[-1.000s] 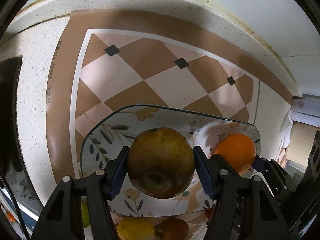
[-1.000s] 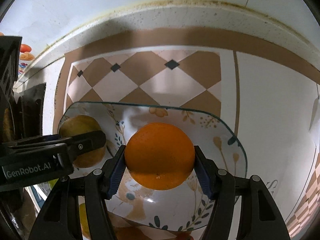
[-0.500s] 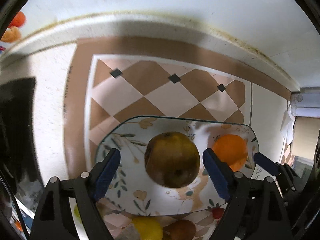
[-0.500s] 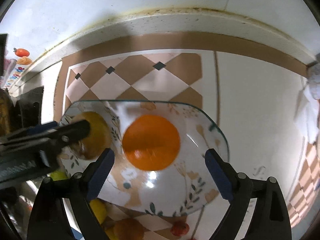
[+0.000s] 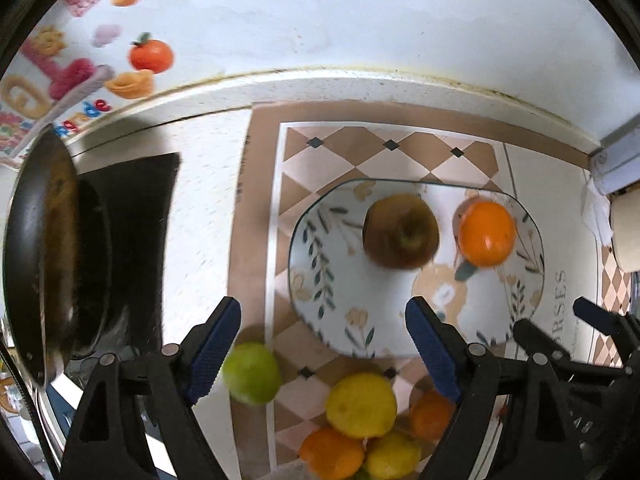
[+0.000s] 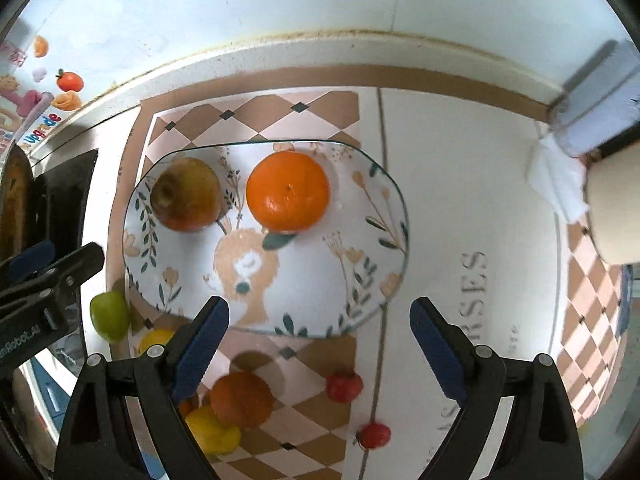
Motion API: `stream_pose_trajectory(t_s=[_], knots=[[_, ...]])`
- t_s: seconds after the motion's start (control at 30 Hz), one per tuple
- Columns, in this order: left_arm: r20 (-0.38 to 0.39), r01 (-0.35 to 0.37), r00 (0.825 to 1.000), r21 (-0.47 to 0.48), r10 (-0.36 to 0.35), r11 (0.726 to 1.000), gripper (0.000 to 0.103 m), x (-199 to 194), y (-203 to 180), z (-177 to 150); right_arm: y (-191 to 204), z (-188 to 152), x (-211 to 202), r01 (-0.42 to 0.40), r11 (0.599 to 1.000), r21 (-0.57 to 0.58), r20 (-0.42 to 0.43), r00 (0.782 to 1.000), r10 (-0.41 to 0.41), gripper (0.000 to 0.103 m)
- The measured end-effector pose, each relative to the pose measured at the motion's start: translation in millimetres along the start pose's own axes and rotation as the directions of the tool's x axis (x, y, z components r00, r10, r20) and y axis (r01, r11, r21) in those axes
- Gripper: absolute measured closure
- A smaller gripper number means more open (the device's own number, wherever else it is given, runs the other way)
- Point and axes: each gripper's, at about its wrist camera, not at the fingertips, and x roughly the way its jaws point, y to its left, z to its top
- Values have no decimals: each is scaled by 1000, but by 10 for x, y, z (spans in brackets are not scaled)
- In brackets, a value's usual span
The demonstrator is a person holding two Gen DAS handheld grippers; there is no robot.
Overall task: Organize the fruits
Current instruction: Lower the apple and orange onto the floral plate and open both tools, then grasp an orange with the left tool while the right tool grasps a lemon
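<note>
A floral plate (image 5: pixel 332 292) (image 6: pixel 360 272) lies on a checkered mat. On it rest a brownish apple (image 5: pixel 401 231) (image 6: pixel 186 194) at the left and an orange (image 5: pixel 486 233) (image 6: pixel 288 191) to its right. My left gripper (image 5: pixel 322 344) hovers open above the plate's near-left edge, nothing between its fingers. My right gripper (image 6: pixel 318 346) is open too, above the plate's near edge, and empty. Near the mat's front lie a green fruit (image 5: pixel 251 373) (image 6: pixel 109 315), a yellow lemon (image 5: pixel 361 405) (image 6: pixel 212 430), more oranges (image 5: pixel 332 458) (image 6: pixel 241 399) and two small red fruits (image 6: pixel 344 387).
A dark frying pan (image 5: pixel 44 256) sits on a black stove at the left. A wall with fruit stickers (image 5: pixel 151 55) backs the counter. At the right are a white cloth (image 6: pixel 558 182) and a beige cylinder (image 6: pixel 616 204). The left gripper's arm (image 6: pixel 48 276) shows in the right wrist view.
Both grippers let go of their fruit and opened, leaving apple and orange on the plate. Both then rose and drew back toward the near edge, bringing the loose fruit pile into view.
</note>
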Motion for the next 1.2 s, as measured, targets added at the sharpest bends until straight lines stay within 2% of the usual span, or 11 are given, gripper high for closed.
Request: stream_pose_trajectory(t_s=[0.3, 0.53, 0.8, 0.97, 1.07, 1.13, 1.2], knots=[[145, -29, 989, 21, 25, 999, 19, -528, 6, -474, 158, -516, -610, 18, 1000, -3, 127, 992, -18, 9], [206, 11, 978, 27, -16, 1000, 19, -906, 48, -819, 199, -882, -1100, 1, 1000, 1, 214, 977, -1, 9], [296, 22, 955, 38, -33, 999, 19, -1346, 60, -1146, 245, -1209, -1538, -25, 1000, 2, 299, 954, 23, 9], [311, 39, 949, 31, -47, 999, 19, -1466, 88, -1263, 242, -1326, -1563, -66, 998, 17, 290, 955, 59, 9], [307, 38, 951, 22, -43, 999, 19, -1449, 129, -1291, 230, -1349, -1411, -100, 995, 20, 255, 963, 91, 9], [290, 23, 957, 21, -28, 1000, 19, -1366, 169, -1285, 241, -1361, -1195, -123, 992, 17, 202, 972, 118, 9], [257, -7, 966, 16, 3, 1000, 7, -1218, 231, -1286, 251, -1356, -891, -176, 984, 24, 128, 977, 172, 9]])
